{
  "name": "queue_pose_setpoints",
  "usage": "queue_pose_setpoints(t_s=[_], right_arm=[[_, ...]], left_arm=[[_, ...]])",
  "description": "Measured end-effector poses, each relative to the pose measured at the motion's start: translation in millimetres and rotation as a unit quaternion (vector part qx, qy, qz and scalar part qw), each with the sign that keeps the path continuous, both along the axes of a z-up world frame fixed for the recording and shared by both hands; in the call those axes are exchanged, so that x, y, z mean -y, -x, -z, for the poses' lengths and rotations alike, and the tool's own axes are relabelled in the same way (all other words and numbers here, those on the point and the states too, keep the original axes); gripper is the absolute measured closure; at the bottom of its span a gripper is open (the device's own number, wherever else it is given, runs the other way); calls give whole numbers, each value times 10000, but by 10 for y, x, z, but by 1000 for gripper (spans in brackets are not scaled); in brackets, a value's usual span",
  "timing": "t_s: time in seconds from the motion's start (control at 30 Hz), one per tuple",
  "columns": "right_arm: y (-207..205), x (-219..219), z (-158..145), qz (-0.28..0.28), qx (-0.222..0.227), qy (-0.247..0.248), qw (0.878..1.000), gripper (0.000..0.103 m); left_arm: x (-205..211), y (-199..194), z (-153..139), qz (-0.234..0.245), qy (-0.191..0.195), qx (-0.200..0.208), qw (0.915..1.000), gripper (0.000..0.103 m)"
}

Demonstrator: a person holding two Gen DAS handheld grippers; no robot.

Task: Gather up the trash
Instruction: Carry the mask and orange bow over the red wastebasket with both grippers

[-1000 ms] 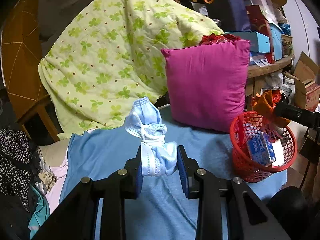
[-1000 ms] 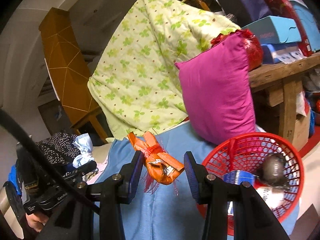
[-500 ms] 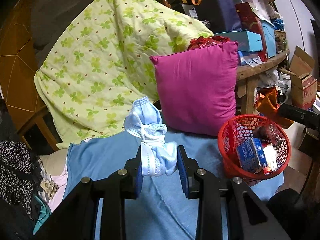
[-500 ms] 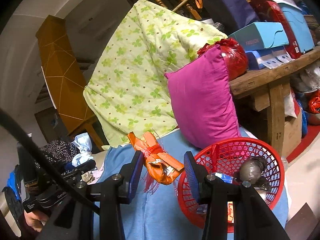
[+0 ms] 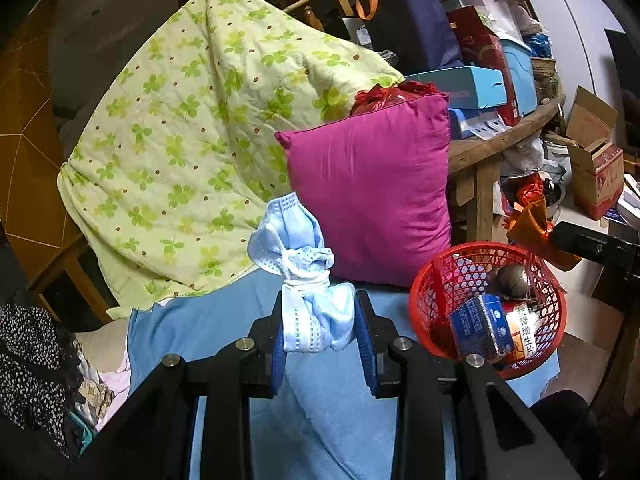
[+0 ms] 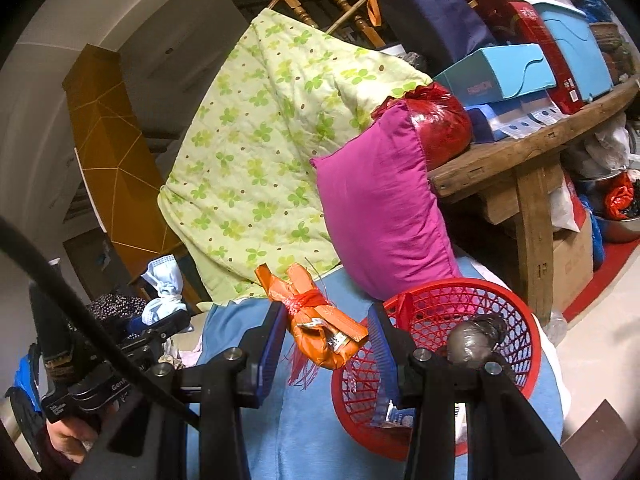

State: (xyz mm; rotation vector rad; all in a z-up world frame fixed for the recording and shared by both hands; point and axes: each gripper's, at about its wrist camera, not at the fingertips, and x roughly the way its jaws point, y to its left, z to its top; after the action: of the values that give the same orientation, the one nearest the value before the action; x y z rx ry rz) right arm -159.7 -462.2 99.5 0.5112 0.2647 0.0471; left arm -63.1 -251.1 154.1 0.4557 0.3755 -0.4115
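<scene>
My left gripper (image 5: 319, 330) is shut on a knotted light-blue face mask (image 5: 298, 268), held above the blue bed sheet (image 5: 208, 328). My right gripper (image 6: 328, 338) is shut on a tied orange plastic wrapper (image 6: 320, 326), just left of the red mesh basket (image 6: 516, 360). In the left wrist view the basket (image 5: 436, 280) stands at the right on the sheet, holding a blue box, a printed packet and a dark round lump. The orange wrapper (image 5: 530, 222) and the right gripper's black body appear above the basket's far rim. The mask (image 6: 164, 288) shows at the left of the right wrist view.
A magenta pillow (image 5: 368, 192) leans behind the basket, with a green clover quilt (image 5: 208, 120) draped to its left. A wooden table (image 6: 520, 160) piled with boxes stands at the right. Cardboard boxes (image 5: 596, 152) sit on the floor. Speckled clothing (image 5: 28, 364) lies at the left.
Both grippers have shifted sideways with their loads still held. The basket and pillow have slid leftward in both views, so the basket now sits closer to each gripper.
</scene>
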Motion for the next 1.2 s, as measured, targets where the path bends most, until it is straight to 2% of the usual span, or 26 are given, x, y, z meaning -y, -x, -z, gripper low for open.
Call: queue_pose_setpoints(t_s=[0.47,0.73,1.2], right_arm=[[163,196,8,219,62,-102,9997,58],[268,332,36,454,63,-145,9988,58],[342,497,117,575,29,-307,9979,58]], left_arm=[[196,99,2,221,4,12,9998,71],[249,155,12,587,289,-90,9978,71],[493,191,128,680,139,-149,9975,71]])
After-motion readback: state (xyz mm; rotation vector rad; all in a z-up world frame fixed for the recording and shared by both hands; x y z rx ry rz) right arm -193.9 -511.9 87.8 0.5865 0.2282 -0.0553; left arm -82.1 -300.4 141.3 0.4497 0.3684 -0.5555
